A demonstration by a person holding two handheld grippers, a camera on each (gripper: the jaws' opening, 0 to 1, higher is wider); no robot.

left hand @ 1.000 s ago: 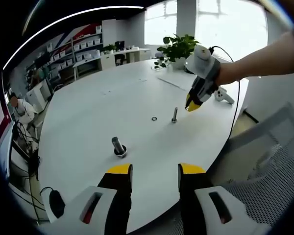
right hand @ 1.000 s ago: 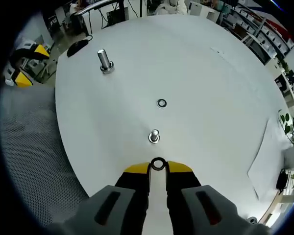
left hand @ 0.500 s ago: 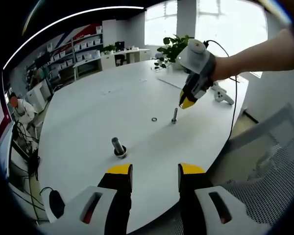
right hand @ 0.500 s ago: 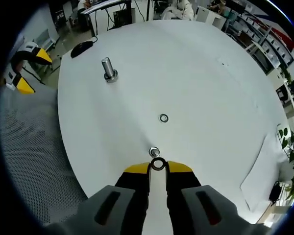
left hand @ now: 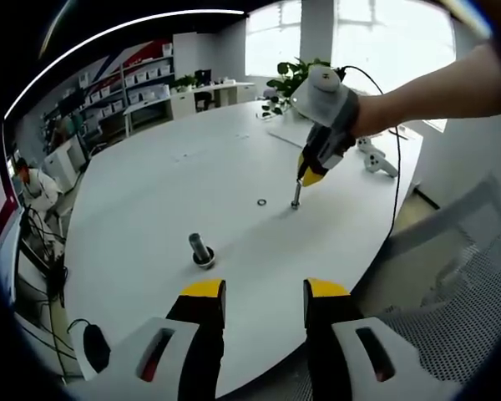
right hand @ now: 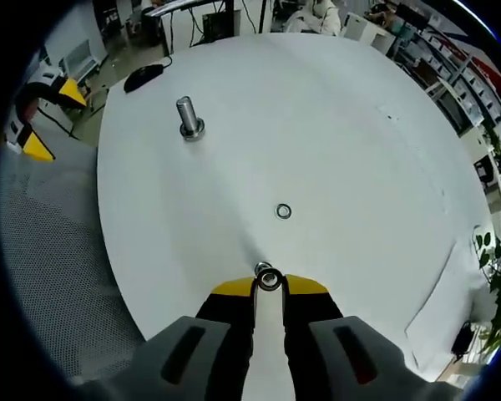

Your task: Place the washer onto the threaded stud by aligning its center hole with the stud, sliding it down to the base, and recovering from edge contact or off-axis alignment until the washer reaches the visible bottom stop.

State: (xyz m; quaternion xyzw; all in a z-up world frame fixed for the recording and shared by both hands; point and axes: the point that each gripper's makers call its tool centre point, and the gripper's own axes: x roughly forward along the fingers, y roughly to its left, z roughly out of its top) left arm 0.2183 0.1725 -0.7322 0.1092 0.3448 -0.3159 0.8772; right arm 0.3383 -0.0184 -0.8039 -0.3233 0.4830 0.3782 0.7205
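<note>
In the left gripper view, a person (left hand: 32, 185) sits at the far left edge, beyond the white round table (left hand: 150, 192). Shelving (left hand: 142, 79) lines the wall behind. On the table's near left part a large bolt (left hand: 201, 249) stands upright on its head. The left gripper (left hand: 265, 294) rises from the bottom of this view with its yellow-tipped jaws spread apart and nothing between them; it hangs off the table's near edge. A spare washer (left hand: 261, 202) lies flat on the table, just beside the threaded stud (left hand: 296, 197), which stands upright. The right gripper (left hand: 310, 177) comes down from the upper right, its yellow tips right at the top of the stud. A potted plant (left hand: 294, 78) stands at the table's far side, and a mesh chair (left hand: 459, 292) shows at lower right.

In the right gripper view, the left gripper (right hand: 37, 117) shows at the far left, off the table edge (right hand: 117, 276). A dark computer mouse (right hand: 142, 77) rests near the table's upper left rim, with the large bolt (right hand: 188, 119) upright not far from it. The spare washer (right hand: 284, 210) lies flat mid-table. The right gripper (right hand: 269, 286) has its jaws pressed together on the washer (right hand: 270, 279), held flat at the tips. The washer sits directly over the top of the threaded stud (right hand: 261, 269); whether the hole has caught the stud cannot be told.
</note>
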